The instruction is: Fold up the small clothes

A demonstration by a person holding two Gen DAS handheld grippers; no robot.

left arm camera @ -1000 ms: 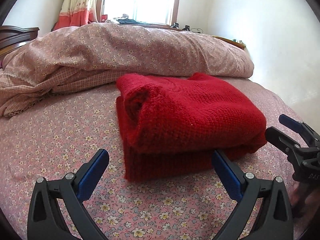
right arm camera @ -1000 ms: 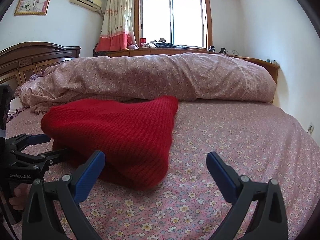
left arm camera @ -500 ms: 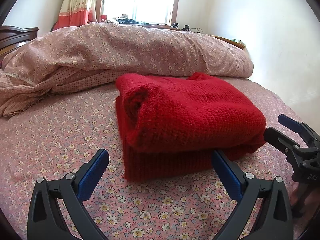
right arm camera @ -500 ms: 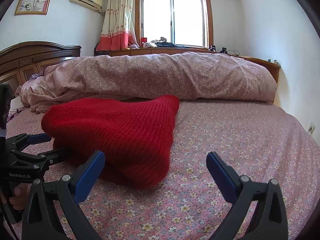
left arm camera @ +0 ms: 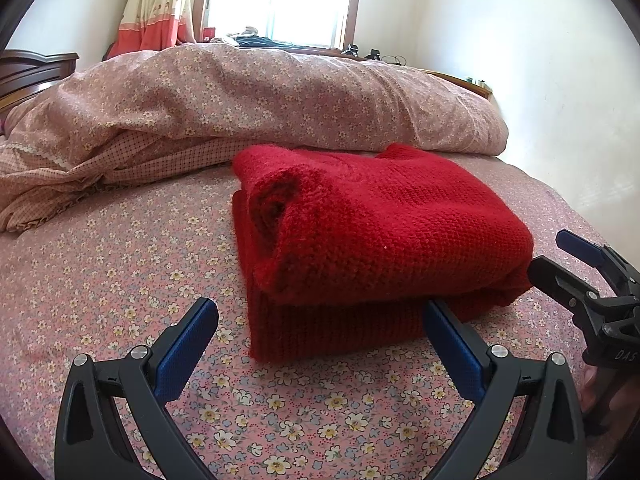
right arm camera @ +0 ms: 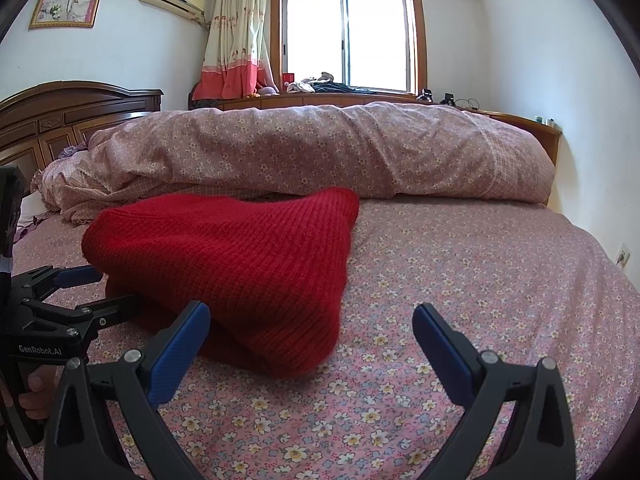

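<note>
We are looking at a red knitted sweater [left arm camera: 384,236] that is lying folded on the bed [left arm camera: 100,280], in front of the rolled duvet [left arm camera: 280,96]. In the left wrist view it is filling the centre; its lower layer is partly hidden under the upper fold, and the far edge is touching the duvet. The left gripper [left arm camera: 320,340] is hovering just before the near edge, fingers [left arm camera: 186,344] spread wide and holding nothing. At 3 o'clock the right gripper [left arm camera: 576,264] is coming into view, cut off by the frame. In the right wrist view the right gripper [right arm camera: 312,340] is also standing wide and empty, the sweater [right arm camera: 240,264] at 11 o'clock. The left gripper [right arm camera: 76,292] is showing at 9 o'clock, with a hand [right arm camera: 34,392] below that is mostly hidden.
</note>
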